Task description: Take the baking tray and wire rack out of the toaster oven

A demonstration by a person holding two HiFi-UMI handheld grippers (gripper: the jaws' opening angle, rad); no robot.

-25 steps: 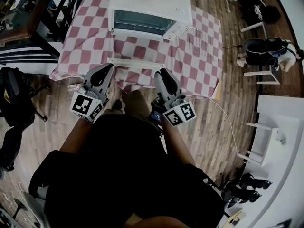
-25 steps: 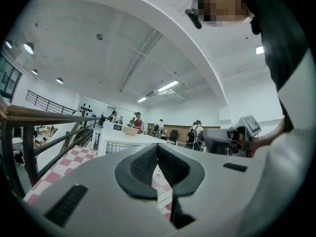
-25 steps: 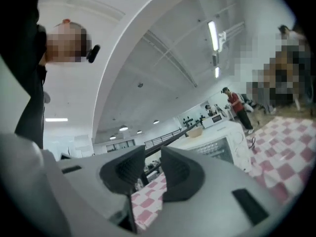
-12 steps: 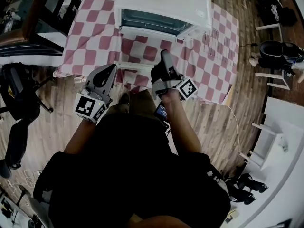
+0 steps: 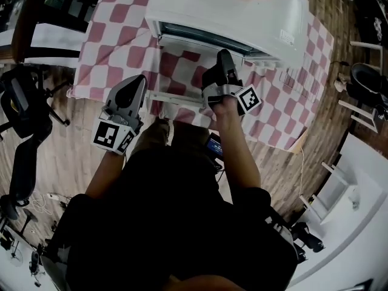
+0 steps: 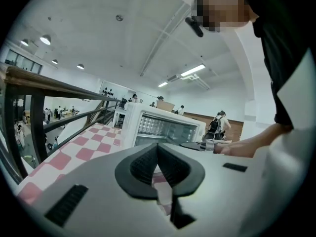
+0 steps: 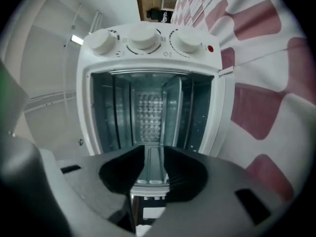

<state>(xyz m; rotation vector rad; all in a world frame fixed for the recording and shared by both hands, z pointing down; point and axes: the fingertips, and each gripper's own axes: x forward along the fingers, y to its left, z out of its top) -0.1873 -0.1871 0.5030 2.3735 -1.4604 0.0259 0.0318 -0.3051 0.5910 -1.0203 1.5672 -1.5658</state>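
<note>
1. My right gripper (image 5: 225,57) reaches into the open white toaster oven (image 5: 242,11) on the red-checked worktop (image 5: 121,35). Its jaws stand parted around the grey metal baking tray (image 7: 150,163), seemingly not pressing.
2. My left gripper (image 5: 137,82) hangs back, clenched, empty.

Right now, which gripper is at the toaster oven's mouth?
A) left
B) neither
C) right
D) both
C: the right gripper reaches over the lowered door to the opening of the toaster oven, and its own view looks straight into the cavity. The left gripper is back at the near edge of the tablecloth.
</note>
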